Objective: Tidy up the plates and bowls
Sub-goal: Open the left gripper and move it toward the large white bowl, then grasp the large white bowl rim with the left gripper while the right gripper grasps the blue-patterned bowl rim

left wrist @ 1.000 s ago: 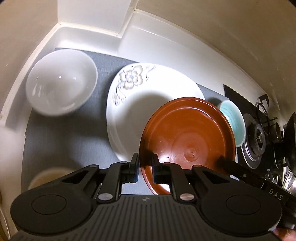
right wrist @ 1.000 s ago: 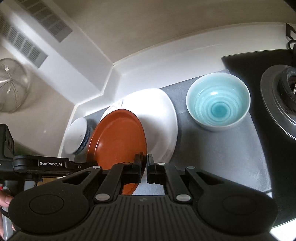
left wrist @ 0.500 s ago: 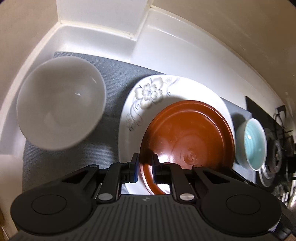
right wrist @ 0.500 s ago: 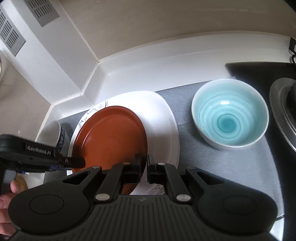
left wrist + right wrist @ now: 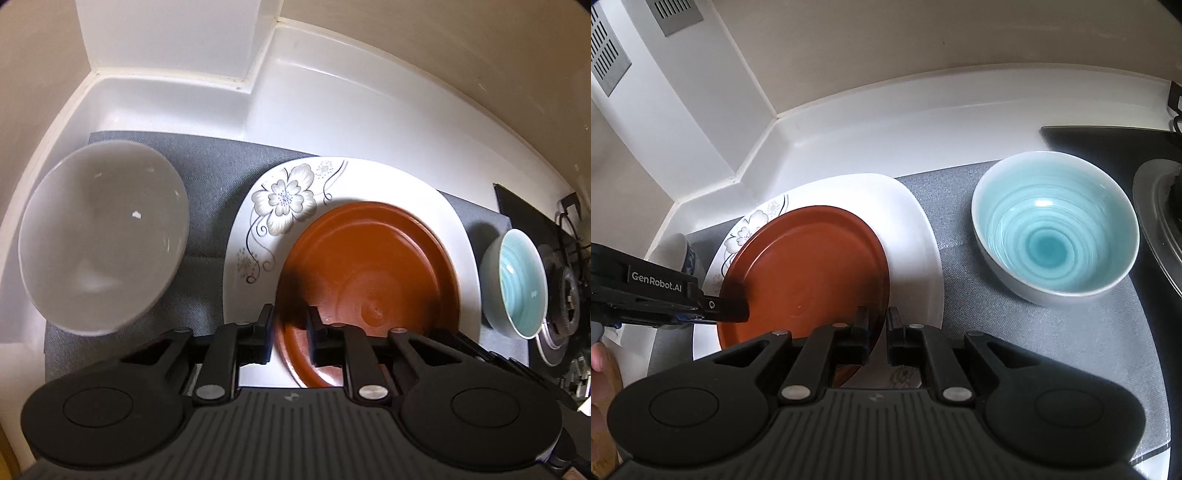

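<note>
Surface: I see a grey mat (image 5: 1015, 332) on a white counter (image 5: 886, 125) set in a cream-walled corner, stove (image 5: 1160, 206) right of my right gripper (image 5: 878, 325). Brown plate (image 5: 369, 266) lies flat on the flowered white plate (image 5: 288, 199), with no long axis to report. Its near rim sits between the jaws of my left gripper (image 5: 291, 328) and its right rim in the right gripper's; both have just been opening and stand slightly parted, and I cannot tell whether they still touch it. White bowl (image 5: 99, 240) lies left, teal bowl (image 5: 1056, 229) right.
</note>
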Tool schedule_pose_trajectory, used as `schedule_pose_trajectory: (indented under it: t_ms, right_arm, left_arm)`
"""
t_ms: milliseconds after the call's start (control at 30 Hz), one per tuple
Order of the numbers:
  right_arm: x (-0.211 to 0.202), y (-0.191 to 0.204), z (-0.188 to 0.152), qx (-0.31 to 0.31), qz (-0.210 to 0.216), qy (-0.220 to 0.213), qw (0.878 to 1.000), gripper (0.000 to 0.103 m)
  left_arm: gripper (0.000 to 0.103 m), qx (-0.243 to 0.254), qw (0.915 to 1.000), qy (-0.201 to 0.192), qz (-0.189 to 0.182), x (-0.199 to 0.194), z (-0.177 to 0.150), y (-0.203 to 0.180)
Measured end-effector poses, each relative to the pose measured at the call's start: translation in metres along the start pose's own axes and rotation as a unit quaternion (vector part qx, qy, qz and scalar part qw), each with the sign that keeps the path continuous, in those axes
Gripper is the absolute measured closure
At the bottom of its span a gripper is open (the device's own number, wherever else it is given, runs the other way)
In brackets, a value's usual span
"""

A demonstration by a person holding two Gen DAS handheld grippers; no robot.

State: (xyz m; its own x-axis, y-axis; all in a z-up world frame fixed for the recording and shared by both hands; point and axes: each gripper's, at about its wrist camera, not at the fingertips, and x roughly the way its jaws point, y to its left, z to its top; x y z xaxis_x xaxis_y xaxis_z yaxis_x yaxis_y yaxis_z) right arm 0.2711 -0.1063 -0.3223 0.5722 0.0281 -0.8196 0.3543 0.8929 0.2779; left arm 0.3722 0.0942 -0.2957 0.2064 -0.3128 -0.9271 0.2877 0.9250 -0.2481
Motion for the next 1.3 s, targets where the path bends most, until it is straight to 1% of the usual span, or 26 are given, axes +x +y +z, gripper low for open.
schedule_pose_trajectory:
  t_ms: [33, 67, 100, 133, 167, 200, 267, 300, 367, 433, 500, 567, 600, 633, 667, 700, 733, 800, 833, 967, 1100, 1167, 1233, 1300]
  right_arm:
    - [0.0, 0.0, 0.0, -0.001, 0.003, 0.0, 1.0, 0.089]
    - [0.0, 0.0, -0.001, 0.0, 0.006, 0.001, 1.0, 0.087]
    - [0.0, 0.0, -0.002, 0.003, 0.013, 0.003, 1.0, 0.086]
    - [-0.001, -0.001, -0.003, 0.006, 0.019, 0.005, 1.0, 0.086]
    - [-0.002, 0.0, -0.004, 0.005, 0.018, 0.003, 1.0, 0.086]
    - [-0.002, 0.001, -0.005, 0.002, 0.015, -0.001, 1.0, 0.086]
    - [-0.006, 0.002, -0.009, 0.0, 0.014, -0.007, 1.0, 0.086]
    - [-0.008, 0.002, -0.01, 0.006, 0.013, -0.01, 1.0, 0.086]
    - [-0.014, -0.001, -0.012, 0.021, 0.02, -0.015, 0.999, 0.085]
    - [-0.024, -0.001, -0.015, 0.028, 0.025, -0.022, 0.999, 0.085]
    - [-0.034, 0.002, -0.015, 0.021, 0.028, -0.03, 0.999, 0.085]
    - [-0.04, 0.006, -0.013, 0.026, 0.037, -0.031, 0.998, 0.085]
    - [-0.041, 0.008, -0.011, 0.03, 0.049, -0.027, 0.998, 0.084]
    - [-0.041, 0.011, -0.01, 0.034, 0.061, -0.021, 0.997, 0.084]
    - [-0.041, 0.016, -0.008, 0.038, 0.072, -0.016, 0.997, 0.079]
    - [-0.039, 0.021, -0.006, 0.041, 0.085, -0.01, 0.996, 0.073]
    - [-0.036, 0.026, -0.005, 0.043, 0.096, -0.003, 0.994, 0.071]
    - [-0.031, 0.039, -0.004, 0.043, 0.118, 0.007, 0.992, 0.071]
    - [-0.028, 0.046, -0.003, 0.039, 0.13, 0.012, 0.991, 0.071]
    - [-0.02, 0.073, 0.002, 0.03, 0.175, 0.035, 0.983, 0.071]
    - [-0.012, 0.091, 0.009, 0.023, 0.191, 0.049, 0.98, 0.071]
    - [-0.007, 0.097, 0.012, 0.019, 0.197, 0.054, 0.979, 0.071]
    - [-0.003, 0.102, 0.015, 0.026, 0.206, 0.059, 0.976, 0.071]
    - [0.003, 0.105, 0.018, 0.039, 0.217, 0.067, 0.973, 0.071]
  left_arm:
    - [0.075, -0.003, 1.0, 0.002, -0.004, -0.001, -0.001, 0.001]
    - [0.071, -0.001, 0.9999, 0.005, -0.009, -0.002, -0.002, 0.002]
    - [0.062, 0.01, 0.9999, 0.003, -0.008, -0.006, -0.005, 0.001]
    - [0.055, 0.027, 0.9996, -0.008, 0.0, -0.012, -0.008, -0.002]
    - [0.052, 0.048, 0.9984, -0.026, 0.01, -0.02, -0.013, -0.006]
    - [0.047, 0.069, 0.9964, -0.043, 0.025, -0.028, -0.018, -0.009]
    - [0.044, 0.094, 0.9914, -0.075, 0.052, -0.045, -0.029, -0.009]
    - [0.043, 0.097, 0.9891, -0.092, 0.062, -0.054, -0.034, -0.005]
    - [0.038, 0.084, 0.9855, -0.123, 0.081, -0.069, -0.042, 0.011]
    - [0.037, 0.051, 0.983, -0.148, 0.096, -0.079, -0.046, 0.035]
    - [0.037, 0.0, 0.9827, -0.156, 0.099, -0.082, -0.048, 0.063]
    - [0.038, -0.035, 0.9833, -0.147, 0.101, -0.079, -0.048, 0.085]
    - [0.041, -0.045, 0.9834, -0.142, 0.104, -0.077, -0.048, 0.094]
    - [0.047, -0.051, 0.9831, -0.138, 0.109, -0.076, -0.048, 0.1]
    - [0.052, -0.057, 0.9816, -0.14, 0.117, -0.076, -0.048, 0.103]
    - [0.063, -0.062, 0.9801, -0.139, 0.127, -0.075, -0.047, 0.105]
    - [0.069, -0.066, 0.9794, -0.138, 0.131, -0.073, -0.047, 0.107]
    - [0.07, -0.081, 0.9813, -0.133, 0.114, -0.069, -0.045, 0.112]
    - [0.073, -0.089, 0.9826, -0.127, 0.102, -0.067, -0.044, 0.114]
    - [0.073, -0.124, 0.9837, -0.109, 0.072, -0.061, -0.048, 0.125]
    - [0.073, -0.121, 0.9851, -0.101, 0.07, -0.057, -0.05, 0.127]
    - [0.073, -0.128, 0.9844, -0.104, 0.062, -0.06, -0.049, 0.129]
    - [0.073, -0.143, 0.9831, -0.107, 0.039, -0.064, -0.05, 0.136]
    - [0.073, -0.174, 0.9782, -0.113, -0.01, -0.07, -0.056, 0.148]
